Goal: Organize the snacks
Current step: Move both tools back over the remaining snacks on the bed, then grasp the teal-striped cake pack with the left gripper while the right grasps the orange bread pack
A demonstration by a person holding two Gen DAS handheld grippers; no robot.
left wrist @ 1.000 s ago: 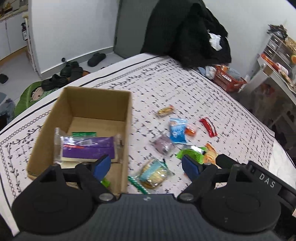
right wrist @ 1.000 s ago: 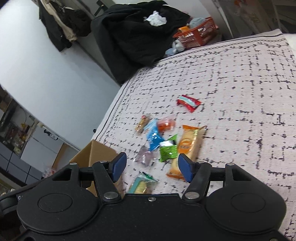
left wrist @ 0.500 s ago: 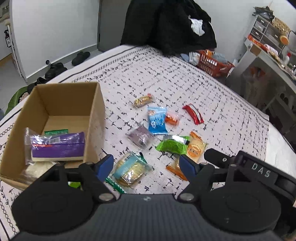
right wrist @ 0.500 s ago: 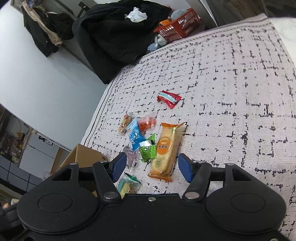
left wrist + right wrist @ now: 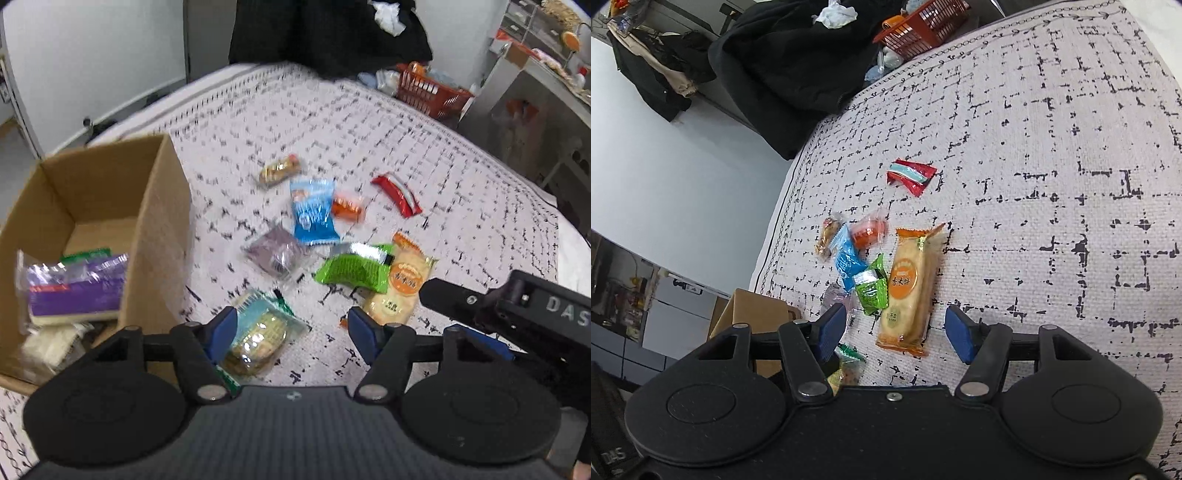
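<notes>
Orange-wrapped biscuit pack point(image 5: 909, 291) is lying at lower centre between the right gripper's point(image 5: 892, 334) spread, empty jaws, and may be slipping away if one pad is catching the overlapping green packet point(image 5: 873, 288).

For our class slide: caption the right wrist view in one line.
Open right gripper poised over an orange cracker pack among loose snacks on a patterned cloth.

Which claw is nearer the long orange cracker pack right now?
Right. The right claw is open right over the orange cracker pack's near end; the left claw, also open, sits beside it, nearer the clear-wrapped biscuit.
</notes>
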